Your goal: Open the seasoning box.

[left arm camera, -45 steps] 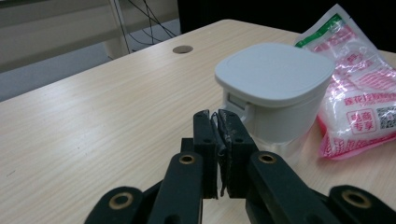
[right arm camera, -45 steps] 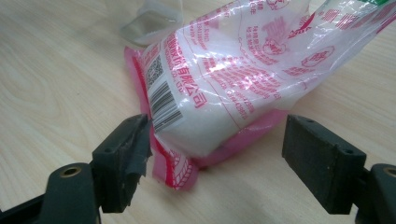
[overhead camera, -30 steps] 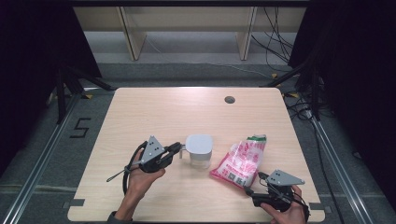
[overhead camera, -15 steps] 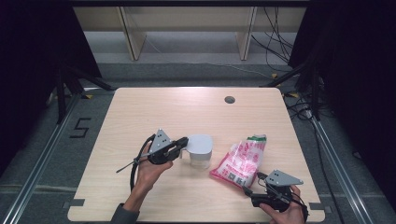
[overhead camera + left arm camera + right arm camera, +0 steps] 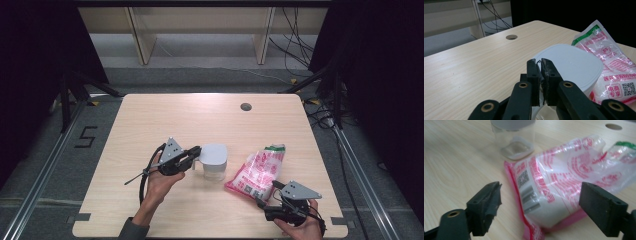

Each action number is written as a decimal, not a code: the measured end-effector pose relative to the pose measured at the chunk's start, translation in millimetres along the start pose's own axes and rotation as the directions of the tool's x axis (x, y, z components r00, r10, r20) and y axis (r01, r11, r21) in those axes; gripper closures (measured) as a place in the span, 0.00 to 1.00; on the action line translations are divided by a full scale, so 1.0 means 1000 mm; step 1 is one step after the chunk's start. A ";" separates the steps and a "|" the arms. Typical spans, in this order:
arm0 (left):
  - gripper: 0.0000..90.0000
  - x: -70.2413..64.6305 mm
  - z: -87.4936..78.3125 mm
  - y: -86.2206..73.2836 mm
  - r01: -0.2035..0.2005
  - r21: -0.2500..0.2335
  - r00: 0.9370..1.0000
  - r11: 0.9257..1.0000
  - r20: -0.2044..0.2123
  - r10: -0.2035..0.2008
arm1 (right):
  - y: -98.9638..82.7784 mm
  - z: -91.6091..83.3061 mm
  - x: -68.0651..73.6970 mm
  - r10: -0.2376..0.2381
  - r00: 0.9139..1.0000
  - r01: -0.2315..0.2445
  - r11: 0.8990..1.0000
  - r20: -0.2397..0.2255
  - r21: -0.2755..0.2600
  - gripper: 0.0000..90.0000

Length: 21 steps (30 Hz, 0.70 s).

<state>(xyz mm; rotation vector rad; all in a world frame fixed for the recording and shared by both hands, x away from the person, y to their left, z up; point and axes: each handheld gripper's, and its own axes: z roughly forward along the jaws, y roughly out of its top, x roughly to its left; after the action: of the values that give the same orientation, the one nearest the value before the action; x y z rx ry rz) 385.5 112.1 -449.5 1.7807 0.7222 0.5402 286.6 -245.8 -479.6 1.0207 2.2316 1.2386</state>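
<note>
Fingers (image 5: 540, 68) of left gripper (image 5: 192, 155) pinched near-shut at lid edge of container (image 5: 214, 161); can't tell if gripping.
Right gripper (image 5: 260, 202) fingers wide, bag (image 5: 256, 172) on surface (image 5: 200, 120) between them. Next: close on bag.

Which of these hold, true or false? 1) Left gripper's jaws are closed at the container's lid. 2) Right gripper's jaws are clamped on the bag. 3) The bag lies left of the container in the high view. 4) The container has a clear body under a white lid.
1) True: the left gripper is shut at the edge of the container lid.
2) False: the right gripper stands open, the bag lying between its jaws unpressed.
3) False: it lies to the right.
4) True.
</note>
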 end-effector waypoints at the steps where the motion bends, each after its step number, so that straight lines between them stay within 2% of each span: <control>1: 0.94 0.000 0.000 0.000 0.001 0.000 1.000 1.000 0.001 -0.001 | 0.002 0.001 0.001 -0.010 1.000 0.010 1.000 -0.003 -0.007 0.28; 2: 0.94 0.000 0.000 0.000 -0.001 0.000 1.000 1.000 0.002 0.001 | 0.004 0.004 0.001 -0.027 0.999 0.027 1.000 -0.029 -0.001 0.32; 3: 0.94 -0.001 0.001 0.000 0.016 -0.011 1.000 1.000 0.000 -0.016 | 0.007 0.007 0.002 -0.034 0.999 0.034 0.999 -0.029 0.009 0.33; 6: 0.94 -0.001 0.000 0.000 0.011 -0.010 1.000 1.000 -0.004 -0.011 | 0.017 0.020 0.001 -0.079 0.996 0.080 0.997 -0.038 0.020 0.46; 8: 0.94 0.000 0.000 -0.001 0.016 -0.012 1.000 1.000 0.000 -0.016 | 0.023 0.029 0.000 -0.079 0.994 0.082 0.996 -0.075 0.026 0.53; 11: 0.94 -0.001 0.000 -0.001 0.012 -0.012 1.000 1.000 -0.003 -0.012 | 0.032 0.037 0.000 -0.099 0.992 0.100 0.995 -0.082 0.007 0.63; 12: 0.94 -0.001 0.000 -0.001 0.012 -0.011 1.000 1.000 -0.002 -0.012 | 0.036 0.039 0.000 -0.094 0.993 0.093 0.996 -0.076 -0.008 0.68; 13: 0.94 -0.001 0.000 -0.001 0.016 -0.011 1.000 1.000 0.000 -0.016 | 0.039 0.041 0.000 -0.102 0.992 0.100 0.995 -0.079 -0.022 0.72; 14: 0.94 0.000 0.000 -0.001 0.022 -0.014 1.000 1.000 0.006 -0.022 | 0.042 0.041 0.003 -0.075 0.994 0.073 0.997 -0.085 -0.021 0.76; 15: 0.94 0.000 0.000 -0.001 0.036 -0.014 0.999 0.999 0.003 -0.036 | 0.046 0.043 0.002 -0.087 0.992 0.084 0.996 -0.089 -0.031 0.80; 21: 0.94 0.002 -0.001 -0.002 0.032 -0.009 0.999 0.999 0.000 -0.032 | 0.063 0.058 0.005 -0.119 0.988 0.114 0.992 -0.097 -0.053 0.92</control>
<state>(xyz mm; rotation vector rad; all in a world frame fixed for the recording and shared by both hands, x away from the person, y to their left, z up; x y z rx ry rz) 386.1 114.5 -451.0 1.7584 0.7461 0.5212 345.7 -187.8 -457.7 0.8146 2.2897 1.3109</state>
